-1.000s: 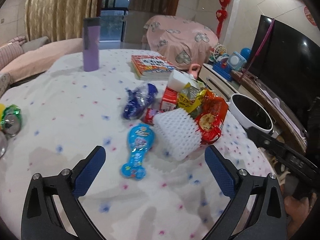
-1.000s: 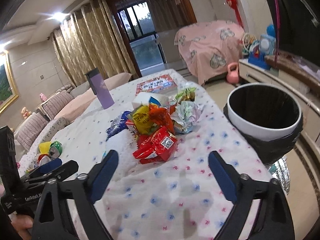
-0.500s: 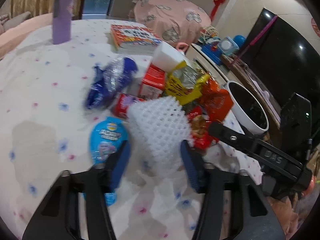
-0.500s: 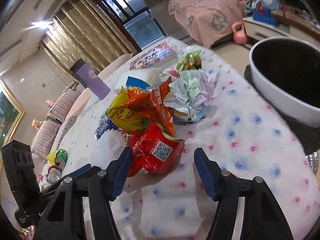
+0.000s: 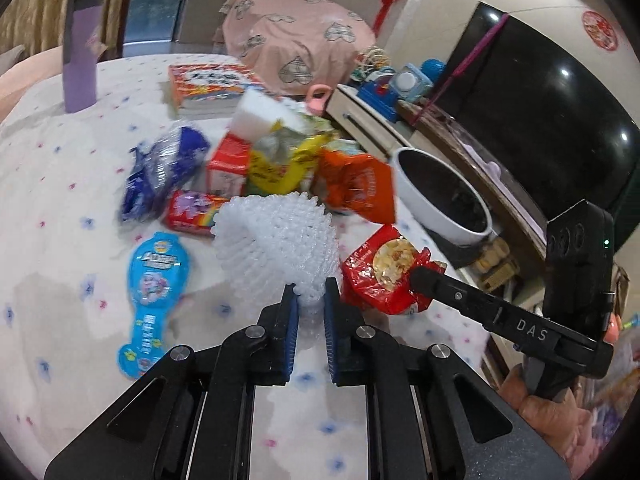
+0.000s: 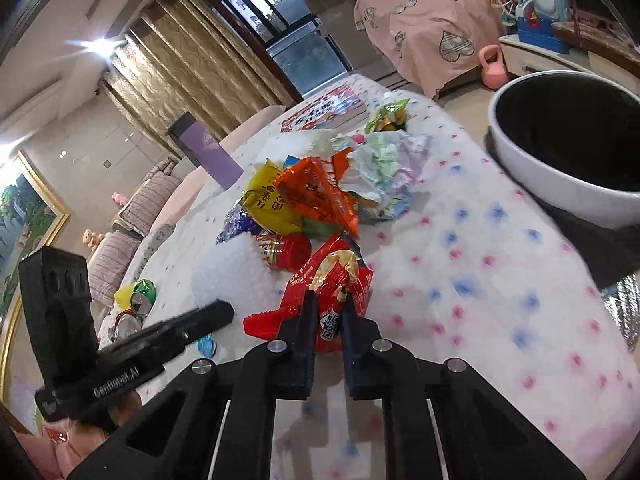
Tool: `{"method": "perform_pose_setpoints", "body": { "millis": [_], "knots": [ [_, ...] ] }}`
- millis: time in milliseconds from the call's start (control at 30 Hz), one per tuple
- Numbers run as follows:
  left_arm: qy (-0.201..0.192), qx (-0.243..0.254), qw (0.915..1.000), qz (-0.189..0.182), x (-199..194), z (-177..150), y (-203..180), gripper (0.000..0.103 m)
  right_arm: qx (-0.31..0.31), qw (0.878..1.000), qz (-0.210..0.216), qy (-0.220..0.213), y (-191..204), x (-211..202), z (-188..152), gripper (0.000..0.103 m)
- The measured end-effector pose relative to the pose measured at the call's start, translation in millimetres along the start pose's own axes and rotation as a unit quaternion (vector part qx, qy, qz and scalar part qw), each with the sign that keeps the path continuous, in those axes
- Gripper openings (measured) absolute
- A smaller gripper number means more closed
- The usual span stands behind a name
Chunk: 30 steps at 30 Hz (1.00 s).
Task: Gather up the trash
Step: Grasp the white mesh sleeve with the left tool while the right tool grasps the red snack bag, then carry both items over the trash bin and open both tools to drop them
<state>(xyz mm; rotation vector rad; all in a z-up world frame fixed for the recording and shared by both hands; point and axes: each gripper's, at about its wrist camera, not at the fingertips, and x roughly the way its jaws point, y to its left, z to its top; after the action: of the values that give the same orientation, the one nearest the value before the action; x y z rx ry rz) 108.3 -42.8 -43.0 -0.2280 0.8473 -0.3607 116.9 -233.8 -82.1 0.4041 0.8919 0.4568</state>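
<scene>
White foam netting [image 5: 276, 240] is pinched at its near edge between the left tongs [image 5: 308, 300], whose jaws have just been closing, and only a thin tuft sits between the pads, so it could slip free or stretch and spring back once lifted. Just to the right of them, the right tongs [image 6: 326, 304] have likewise been closing and now clench the red snack wrapper [image 6: 332, 284] by a crumpled fold; that slick film may slide out, or drag the small red packet [image 6: 286, 250] just beyond the tips along with it. The bin [image 6: 560, 148] stands off the right edge of the surface [image 6: 480, 280], ahead and to the right of the right tongs. Carried together, the two pairs sit so close that the arms might knock each other. The rest of the litter heap [image 6: 312, 196] lies just beyond both tips and could scatter if brushed.
</scene>
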Motion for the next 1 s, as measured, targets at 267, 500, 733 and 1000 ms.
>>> {"method": "perform_pose_setpoints", "body": {
  "millis": [267, 500, 733, 1000],
  "knots": [
    [0.007, 0.050, 0.9980, -0.037, 7.6, 6.3, -44.3, 0.011, 0.015, 0.998, -0.040, -0.047, -28.7, -45.3, 6.4, 0.010],
    [0.010, 0.088, 0.9947, -0.053, 26.2, 20.8, -80.2, 0.011, 0.023, 0.994, -0.075, -0.083, -53.1, -71.2, 18.2, 0.010],
    [0.014, 0.110, 0.9922, -0.056, 48.9, 34.7, -107.2, 0.011, 0.027, 0.989, -0.101, -0.102, -74.6, -84.7, 26.9, 0.010],
    [0.013, 0.124, 0.9898, -0.069, 70.7, 64.1, -136.6, 0.011, 0.006, 0.982, -0.142, -0.122, -92.0, -98.5, 51.8, 0.011]
  ]
}}
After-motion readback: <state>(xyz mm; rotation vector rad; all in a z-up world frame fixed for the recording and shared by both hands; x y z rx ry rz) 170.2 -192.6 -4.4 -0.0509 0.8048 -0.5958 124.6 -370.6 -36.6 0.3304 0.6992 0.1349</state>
